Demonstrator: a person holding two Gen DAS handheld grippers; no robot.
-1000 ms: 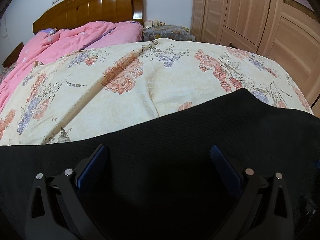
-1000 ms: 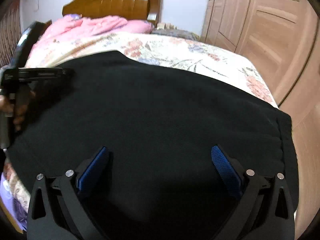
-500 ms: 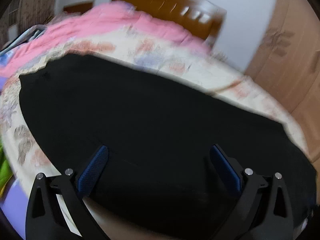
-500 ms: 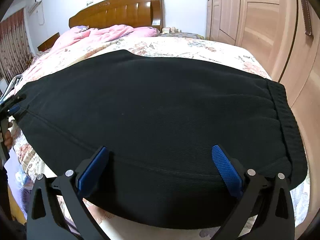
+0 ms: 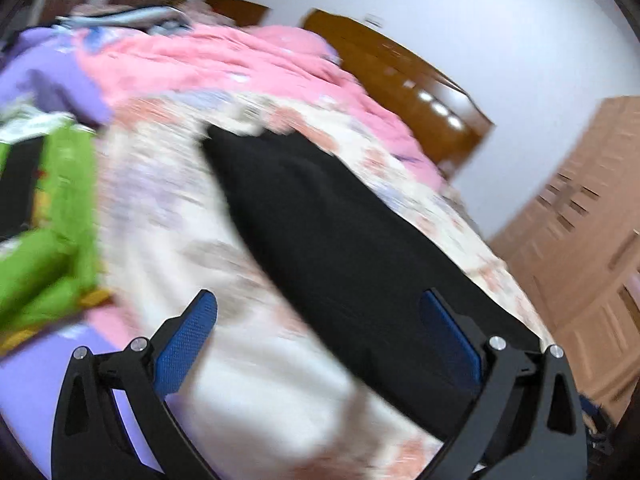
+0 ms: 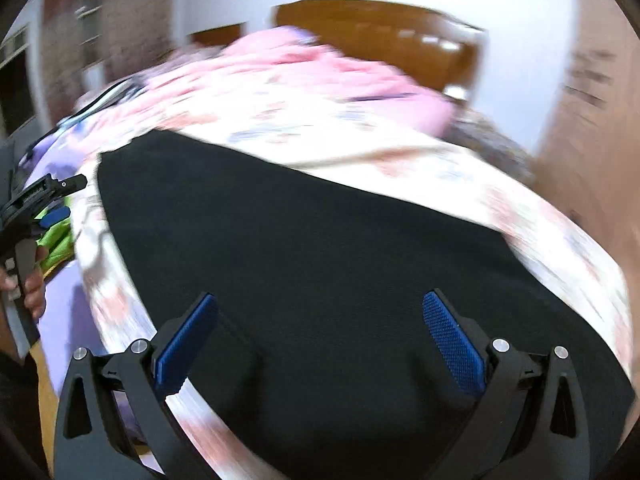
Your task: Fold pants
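Note:
Black pants (image 5: 340, 232) (image 6: 320, 256) lie flat across a floral bedspread (image 5: 168, 216) (image 6: 400, 160). My left gripper (image 5: 318, 332) is open above the bed's near-left part, left of the pants' end, with nothing between its blue pads. My right gripper (image 6: 320, 332) is open low over the pants' near edge and holds nothing. In the right wrist view the left gripper (image 6: 44, 204) shows at the far left, held by a person's hand (image 6: 34, 288). Both views are blurred by motion.
A pink quilt (image 5: 248, 64) (image 6: 320, 68) is heaped toward the wooden headboard (image 5: 400, 76) (image 6: 384, 28). Green and purple cloth (image 5: 52, 208) sits off the bed's left side. Wooden wardrobe doors (image 5: 580, 220) stand on the right.
Both grippers have swung left and pulled back from the pants, staying open. The left one has gone from over the pants to beside their left end.

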